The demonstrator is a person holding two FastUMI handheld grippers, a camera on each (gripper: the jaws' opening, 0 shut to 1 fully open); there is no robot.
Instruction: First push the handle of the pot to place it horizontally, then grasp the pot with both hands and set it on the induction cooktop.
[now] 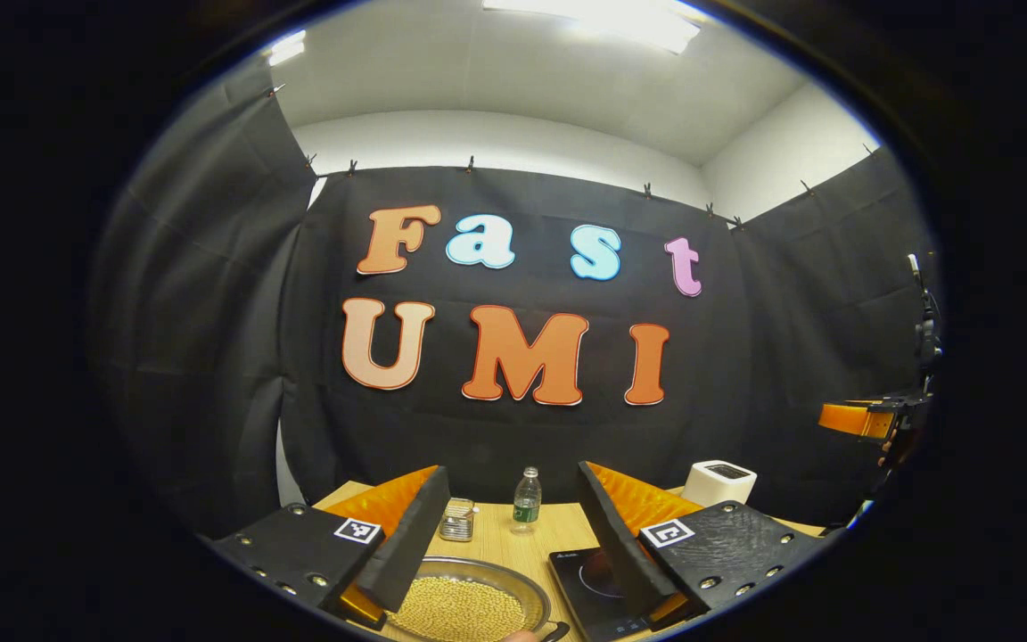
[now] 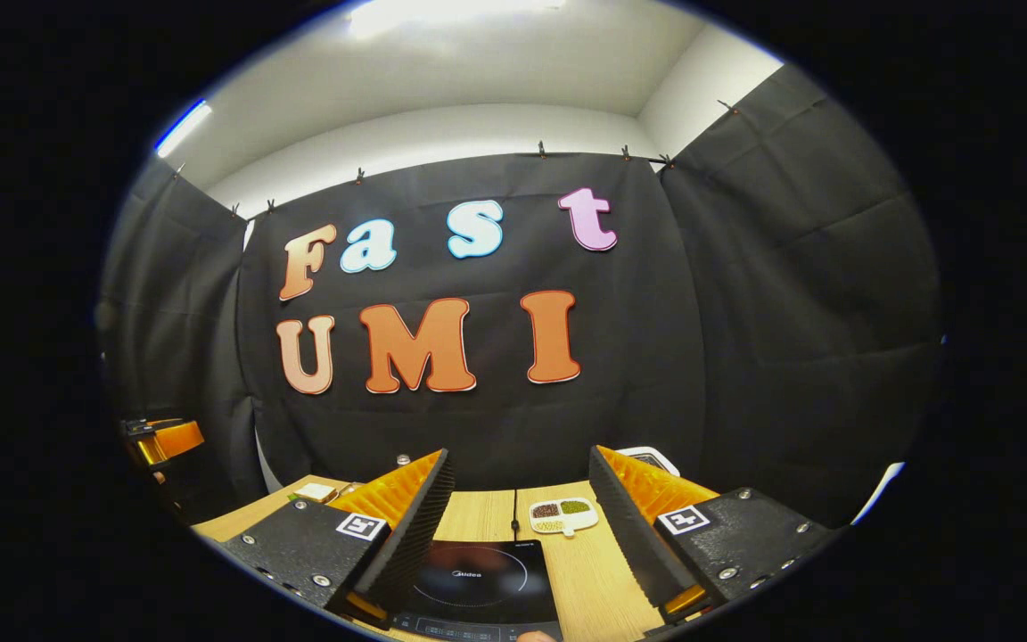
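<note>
- left gripper [image 1: 513, 535]: jaws spread wide, nothing between them, held above the wooden table [image 1: 513, 546].
- right gripper [image 2: 521, 526]: also wide open and empty, looking down over the induction cooktop [image 2: 478, 580].
- pot [image 1: 464, 606]: shallow metal pan filled with yellowish grains, low and close in the left gripper view, just under the left finger. Left hand is clearly the nearer one.
- handle [image 1: 556, 631]: only a dark stub at the pot's near-right rim shows, cut off at the view's bottom edge; can't tell its long axis from here.
- in the left gripper view the cooktop [image 1: 598, 580] sits just beside the pot, to its right. Short transfer.
- judgement: handle push not started; the left gripper needs to drop and come back toward the near rim.
- clutter is at the far side: small metal tin [image 1: 457, 519], water bottle [image 1: 526, 499], white box [image 1: 718, 482], divided dish of beans [image 2: 562, 514] beyond the cooktop. Lane between pot and cooktop looks open.
</note>
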